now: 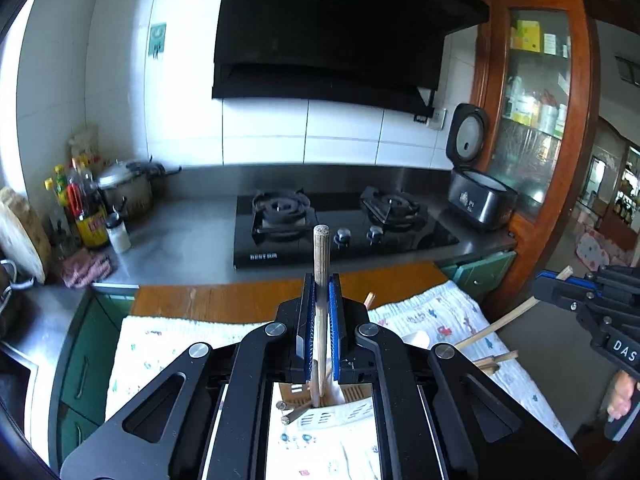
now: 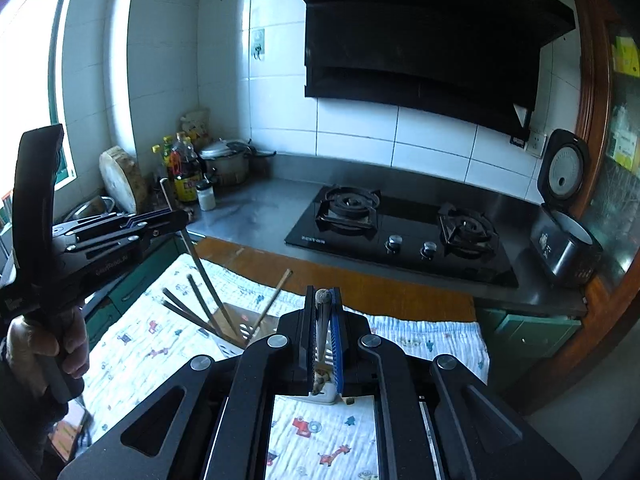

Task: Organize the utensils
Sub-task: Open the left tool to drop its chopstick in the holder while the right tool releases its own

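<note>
My left gripper (image 1: 321, 280) is shut on a wooden chopstick (image 1: 321, 264) that stands upright, its lower end down in a white utensil holder (image 1: 332, 414) on the printed cloth. Other chopsticks (image 1: 294, 412) lie in the holder. My right gripper (image 2: 323, 294) is shut on a chopstick (image 2: 322, 320) too, held upright over the white holder (image 2: 326, 390). In the right wrist view the left gripper (image 2: 176, 222) holds its chopstick (image 2: 200, 268) in a brown compartment (image 2: 240, 322) with several sticks. In the left wrist view the right gripper (image 1: 540, 282) is at the right edge with its chopstick (image 1: 504, 322).
A printed cloth (image 2: 160, 340) covers a wooden table (image 1: 224, 298) in front of a steel counter. On the counter are a black gas hob (image 1: 340, 220), a rice cooker (image 1: 480, 196), a pot (image 1: 126, 188) and bottles (image 1: 86, 208). A wooden cabinet (image 1: 536, 120) stands right.
</note>
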`<state>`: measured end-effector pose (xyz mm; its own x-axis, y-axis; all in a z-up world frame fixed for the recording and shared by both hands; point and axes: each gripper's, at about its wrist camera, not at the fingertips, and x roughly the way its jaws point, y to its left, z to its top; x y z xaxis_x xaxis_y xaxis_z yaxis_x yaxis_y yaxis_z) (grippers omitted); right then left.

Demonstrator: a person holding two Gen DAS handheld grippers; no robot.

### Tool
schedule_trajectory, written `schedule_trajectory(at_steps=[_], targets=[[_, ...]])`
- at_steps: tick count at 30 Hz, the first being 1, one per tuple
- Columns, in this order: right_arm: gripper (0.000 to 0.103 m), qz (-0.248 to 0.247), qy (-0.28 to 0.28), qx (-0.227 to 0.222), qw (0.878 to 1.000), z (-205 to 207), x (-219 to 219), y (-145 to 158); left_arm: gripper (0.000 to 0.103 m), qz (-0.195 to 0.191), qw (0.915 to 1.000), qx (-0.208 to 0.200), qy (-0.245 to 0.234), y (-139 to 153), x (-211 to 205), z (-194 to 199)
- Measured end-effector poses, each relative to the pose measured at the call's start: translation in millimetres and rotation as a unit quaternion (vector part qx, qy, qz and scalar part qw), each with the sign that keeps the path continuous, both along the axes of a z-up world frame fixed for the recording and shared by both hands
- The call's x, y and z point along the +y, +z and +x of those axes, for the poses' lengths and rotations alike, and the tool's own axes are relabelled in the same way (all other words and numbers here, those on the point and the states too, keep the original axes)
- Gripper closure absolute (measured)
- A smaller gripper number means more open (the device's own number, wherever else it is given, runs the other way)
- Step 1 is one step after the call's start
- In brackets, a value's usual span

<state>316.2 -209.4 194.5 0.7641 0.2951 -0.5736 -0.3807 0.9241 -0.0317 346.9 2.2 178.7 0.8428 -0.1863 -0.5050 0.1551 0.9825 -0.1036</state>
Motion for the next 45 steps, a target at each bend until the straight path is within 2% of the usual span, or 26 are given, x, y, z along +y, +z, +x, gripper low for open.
schedule_trajectory(at_steps=[3, 18, 30, 38, 41, 45], targets=[[0.096, -0.005, -0.001, 0.013, 1.000, 9, 1, -13, 0.098, -0.011, 0.9997, 0.019, -0.007, -13, 2, 9], [0.096, -0.014, -0.006, 0.046, 0.999, 31, 5, -51, 0.097, 0.001, 0.9985, 0.051, -0.016, -41, -5, 19], [0.095, -0.015, -0.008, 0.046, 0.999, 30, 6, -55, 0.097, 0.007, 0.9985, 0.052, -0.017, -40, -7, 16], [0.095, -0.016, -0.008, 0.036, 0.999, 21, 5, -45, 0.096, 0.004, 0.9987, 0.048, -0.018, -35, -3, 9], [0.094, -0.014, -0.007, 0.030, 0.999, 14, 4, -40, 0.093, 0.002, 0.9989, 0.043, -0.018, -31, -1, 0], [0.085, -0.011, -0.009, 0.022, 1.000, 0, 3, -35, 0.080, 0.003, 0.9992, 0.036, -0.015, -26, 2, -17]])
